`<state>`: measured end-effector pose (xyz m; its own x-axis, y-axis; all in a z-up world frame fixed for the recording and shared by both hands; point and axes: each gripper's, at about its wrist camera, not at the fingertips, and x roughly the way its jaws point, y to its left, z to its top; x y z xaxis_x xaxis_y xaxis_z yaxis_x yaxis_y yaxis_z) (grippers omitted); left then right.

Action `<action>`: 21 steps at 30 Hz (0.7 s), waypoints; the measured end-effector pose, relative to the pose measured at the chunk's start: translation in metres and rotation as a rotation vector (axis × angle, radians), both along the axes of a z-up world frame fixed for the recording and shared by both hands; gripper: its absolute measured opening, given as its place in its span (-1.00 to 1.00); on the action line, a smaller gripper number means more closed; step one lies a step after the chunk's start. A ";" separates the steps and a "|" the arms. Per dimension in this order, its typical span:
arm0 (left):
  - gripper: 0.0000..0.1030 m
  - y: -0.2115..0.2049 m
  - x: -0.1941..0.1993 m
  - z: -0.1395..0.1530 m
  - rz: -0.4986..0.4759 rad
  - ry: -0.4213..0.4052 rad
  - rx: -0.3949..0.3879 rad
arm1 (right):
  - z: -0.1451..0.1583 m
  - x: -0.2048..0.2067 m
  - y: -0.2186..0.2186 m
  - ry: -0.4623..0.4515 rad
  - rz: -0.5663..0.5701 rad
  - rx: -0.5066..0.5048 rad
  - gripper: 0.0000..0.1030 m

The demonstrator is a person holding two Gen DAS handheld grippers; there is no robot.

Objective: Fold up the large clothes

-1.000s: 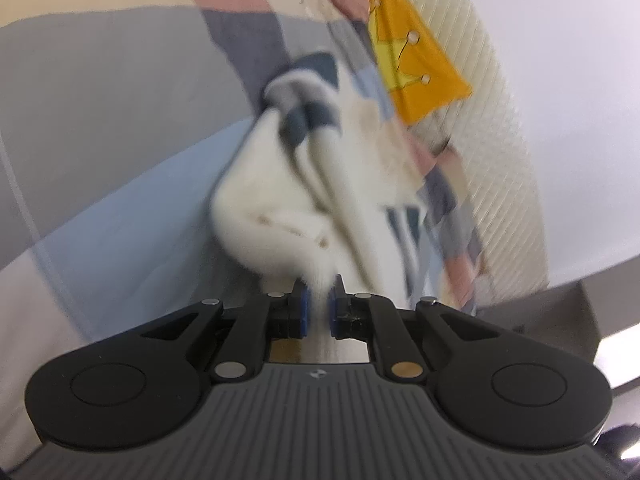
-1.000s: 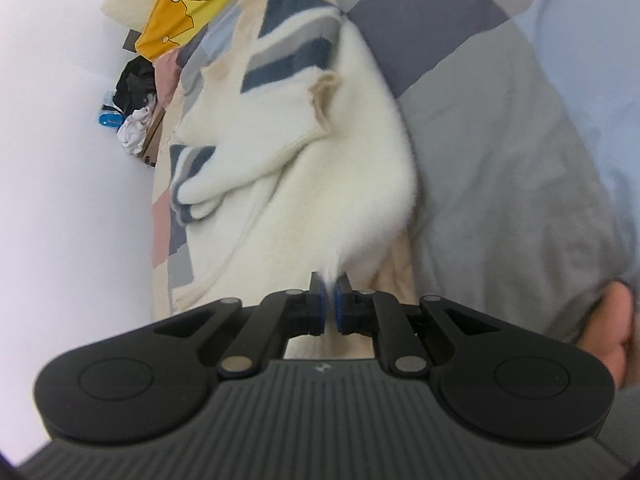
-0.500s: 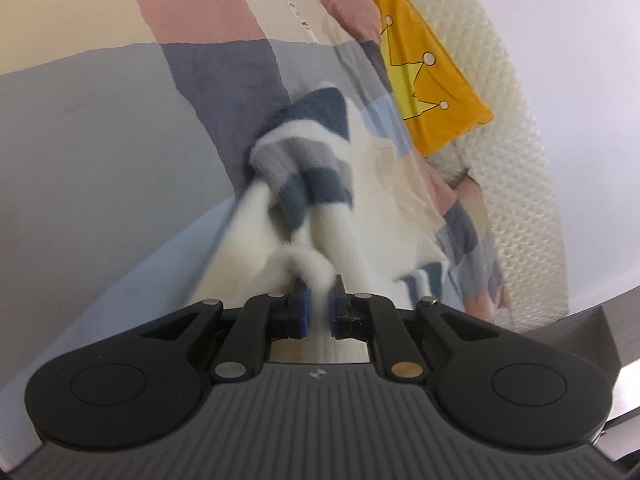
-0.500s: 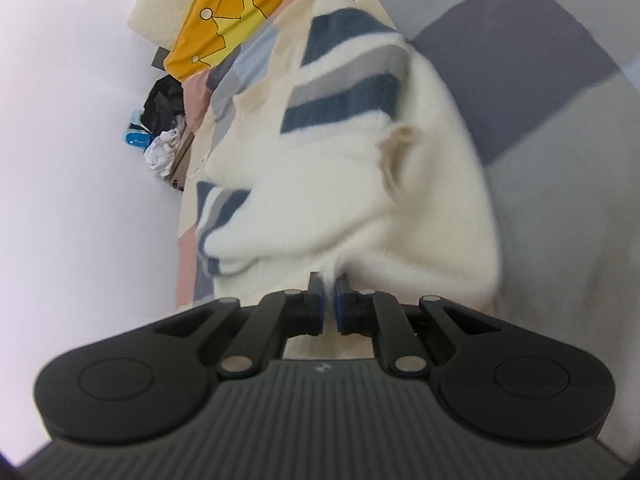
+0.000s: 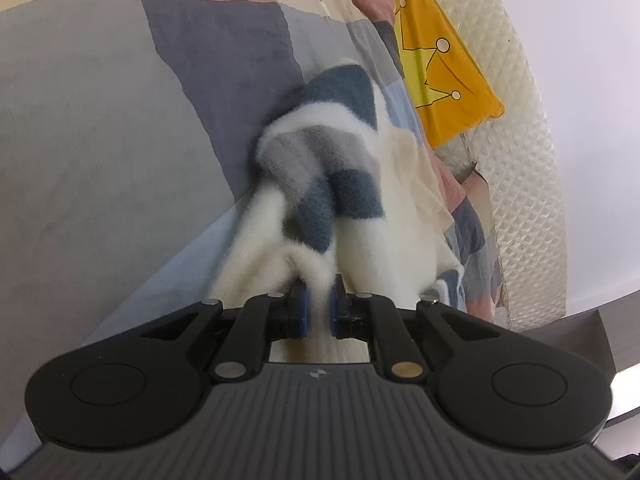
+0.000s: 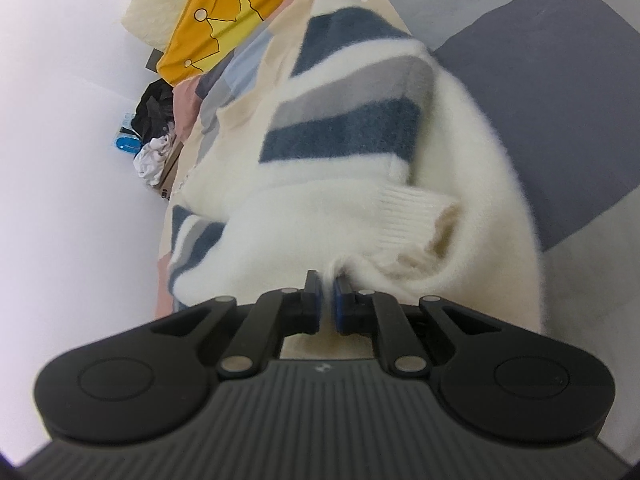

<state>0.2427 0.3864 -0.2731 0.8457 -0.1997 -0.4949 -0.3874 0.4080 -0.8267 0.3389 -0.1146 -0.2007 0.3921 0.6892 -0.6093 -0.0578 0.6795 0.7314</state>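
The left gripper (image 5: pixel 318 306) is seen clamped on a fold of the white sweater (image 5: pixel 360 240), a tuft of fuzzy fabric being pinched between its blue pads (image 5: pixel 304 308). The right gripper (image 6: pixel 328 304) is likewise closed on a pinch of the same sweater (image 6: pixel 320 220), the knit being pressed between its narrow jaws. The sweater, cream with navy and grey stripes, is spread over a patchwork bedspread (image 5: pixel 100 140) of grey, dark blue, pale blue and pink panels, with its gripped edges lifted off the cover. In the left wrist view the garment is shown bunched and draped from the pads, a striped part hanging in front, and a quilted cream headboard (image 5: pixel 520 140) is seen beside a yellow pillow (image 5: pixel 440 72) printed with a crown. In the right wrist view the broad body of the sweater is laid open instead, with a ribbed cuff (image 6: pixel 412 208) resting across it near the pads; a white wall and a heap of dark and white clothes (image 6: pixel 154 132) beside the bed are shown only here. Both grippers are pointed forward and downward over the bed.
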 end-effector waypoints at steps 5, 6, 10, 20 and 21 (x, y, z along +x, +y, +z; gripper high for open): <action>-0.77 -0.001 -0.007 0.008 0.007 -0.028 -0.006 | 0.008 -0.012 -0.011 0.011 0.014 0.113 -0.11; -0.77 -0.002 -0.008 0.011 0.009 -0.032 -0.003 | 0.010 -0.018 -0.014 0.011 0.013 0.129 -0.03; -0.77 -0.004 -0.015 0.022 0.019 -0.065 -0.005 | 0.010 -0.040 -0.032 0.072 -0.060 0.175 0.02; -0.77 -0.008 -0.035 0.041 0.039 -0.113 -0.006 | -0.017 -0.093 -0.072 0.280 -0.297 0.297 0.06; -0.77 -0.008 -0.036 0.042 0.041 -0.113 -0.002 | -0.019 -0.102 -0.069 0.278 -0.286 0.280 0.06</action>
